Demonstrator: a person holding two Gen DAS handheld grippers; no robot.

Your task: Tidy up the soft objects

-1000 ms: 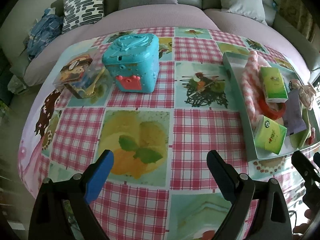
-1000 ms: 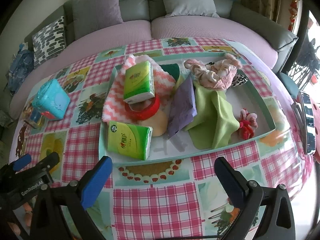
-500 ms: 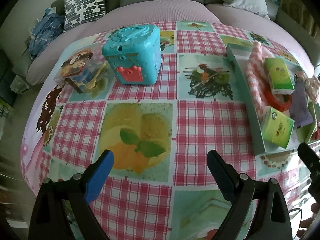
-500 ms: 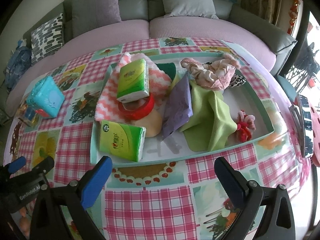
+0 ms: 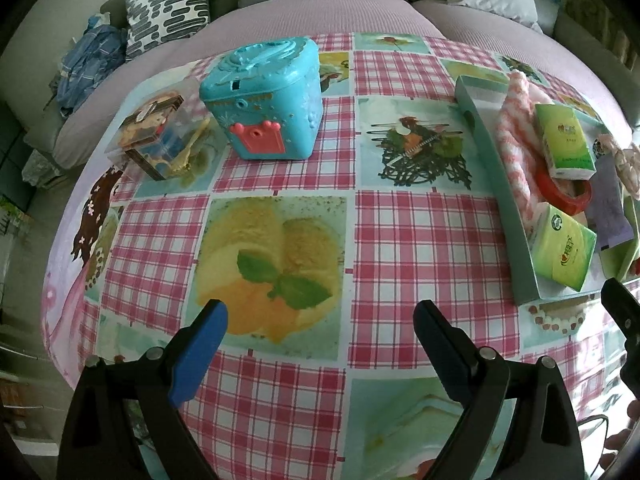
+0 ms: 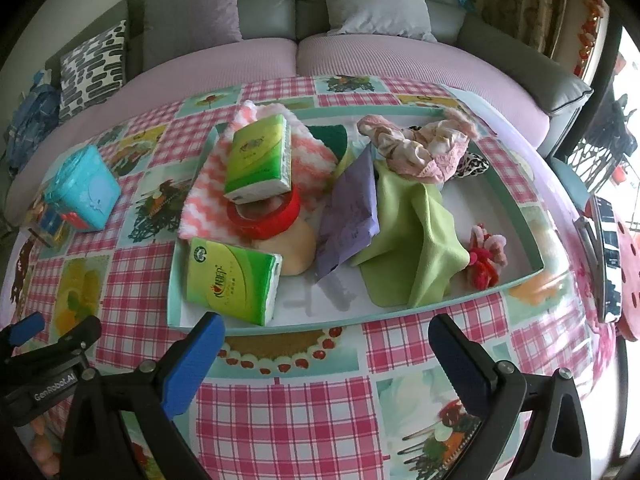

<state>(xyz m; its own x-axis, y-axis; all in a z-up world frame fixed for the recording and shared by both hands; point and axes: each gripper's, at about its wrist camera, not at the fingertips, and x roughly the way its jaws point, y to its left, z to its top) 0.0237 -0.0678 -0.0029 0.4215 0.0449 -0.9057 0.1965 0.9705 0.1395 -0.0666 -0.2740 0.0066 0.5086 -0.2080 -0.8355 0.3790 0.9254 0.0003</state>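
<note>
Left wrist view: the left hand-held gripper [image 5: 320, 320] is held with jaws apart and empty above the tabletop [image 5: 420, 240]; a teal box [image 5: 264, 96] stands near the far edge. Right wrist view: the right hand-held gripper [image 6: 326, 330] is likewise spread, empty, before the tray [image 6: 520, 216] holding tissue packs [image 6: 232, 280], a green cloth [image 6: 416, 240] and a pink garment [image 6: 416, 148].

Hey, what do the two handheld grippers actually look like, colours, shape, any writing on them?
Both are black plastic with triangular cut-out frames and silver screw heads at the joints. The left gripper has one finger with a blue pad and one plain black. The right gripper matches: a bright blue pad and a darker finger. Seen from the right wrist, the left gripper's body carries white "GenRobot.AI" lettering. No cables or sleeves are clearly visible.
</note>
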